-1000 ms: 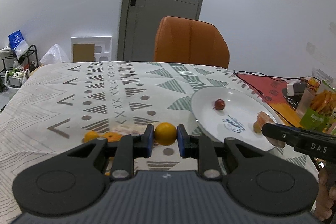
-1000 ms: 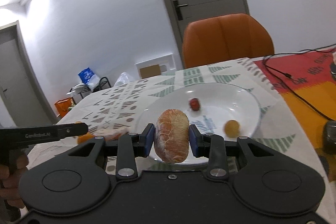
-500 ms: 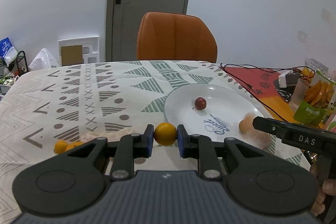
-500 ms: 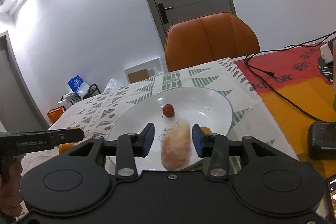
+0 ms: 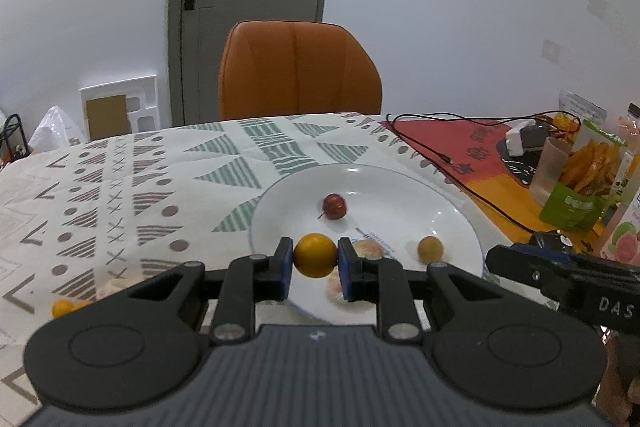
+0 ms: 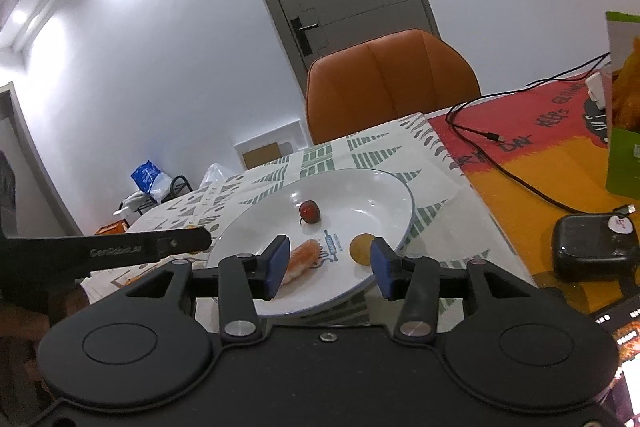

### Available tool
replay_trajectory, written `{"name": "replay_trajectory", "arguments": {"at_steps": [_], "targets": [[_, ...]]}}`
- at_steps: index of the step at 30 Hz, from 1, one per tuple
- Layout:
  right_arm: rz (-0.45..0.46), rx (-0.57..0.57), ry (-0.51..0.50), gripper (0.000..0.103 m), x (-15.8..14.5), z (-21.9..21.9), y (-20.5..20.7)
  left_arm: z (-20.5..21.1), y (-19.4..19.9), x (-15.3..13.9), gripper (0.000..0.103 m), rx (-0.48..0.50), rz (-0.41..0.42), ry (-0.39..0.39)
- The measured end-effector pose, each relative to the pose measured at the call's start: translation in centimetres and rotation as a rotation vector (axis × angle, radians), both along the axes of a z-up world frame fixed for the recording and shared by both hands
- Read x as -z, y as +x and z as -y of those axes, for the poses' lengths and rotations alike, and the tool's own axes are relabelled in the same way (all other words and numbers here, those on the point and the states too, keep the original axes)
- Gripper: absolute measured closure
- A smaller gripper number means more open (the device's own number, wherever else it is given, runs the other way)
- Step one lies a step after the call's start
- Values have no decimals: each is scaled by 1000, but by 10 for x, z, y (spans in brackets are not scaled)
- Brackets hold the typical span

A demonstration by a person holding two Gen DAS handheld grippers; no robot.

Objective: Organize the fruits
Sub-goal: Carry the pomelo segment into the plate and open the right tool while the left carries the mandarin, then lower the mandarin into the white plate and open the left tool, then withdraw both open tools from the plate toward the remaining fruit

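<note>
Your left gripper (image 5: 315, 269) holds a small round yellow-orange fruit (image 5: 315, 255) pinched between its two blue pads, above the near rim of the white plate (image 5: 452, 223). Your right gripper (image 6: 329, 267) is spread wide with nothing between its fingers; its tips sit over the near part of the same plate.

On the plate lie three items. A small red fruit (image 6: 309, 211) with a stem rests toward the centre. A peeled orange segment cluster (image 6: 303, 260) lies just beyond the right gripper's left pad, and a small tan round fruit (image 6: 362, 249) lies just inside its right pad. In the left wrist view the peeled piece (image 5: 370, 250) is partly hidden behind the left gripper's right pad.

On the patterned tablecloth (image 5: 132, 183), well left of the plate, sits a small orange fruit (image 5: 62, 307) at the gripper body's edge. An orange chair (image 5: 298, 71) stands at the far side of the table. A black cable (image 5: 460, 179) runs across the red and yellow mat (image 5: 452, 143) to the right, where snack packets (image 5: 588, 179) stand.
</note>
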State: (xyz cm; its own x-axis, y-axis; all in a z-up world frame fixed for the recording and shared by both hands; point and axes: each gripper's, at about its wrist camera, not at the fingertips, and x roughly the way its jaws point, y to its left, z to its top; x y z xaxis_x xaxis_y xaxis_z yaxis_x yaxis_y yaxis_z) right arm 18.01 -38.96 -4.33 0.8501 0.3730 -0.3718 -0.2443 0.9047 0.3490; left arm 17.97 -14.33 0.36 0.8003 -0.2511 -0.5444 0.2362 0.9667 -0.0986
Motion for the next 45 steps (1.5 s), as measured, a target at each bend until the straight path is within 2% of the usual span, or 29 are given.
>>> {"name": "replay_trajectory", "arguments": {"at_steps": [7,15,42,45], "targets": [[-4,19,17,54,3,9,-7,8,0,-6,80,9,8,-21],[8,8,21,52,1,9,-13,1,-5,-11,75,-13,-1,-37],[42,-77,-15,35,-10,-38,-28,-87,-51,-32,74,-214,65,-72],[44,-86,-22,32,-11,-45,-30,-97,-57,-32,70,-236,66,-78]]}}
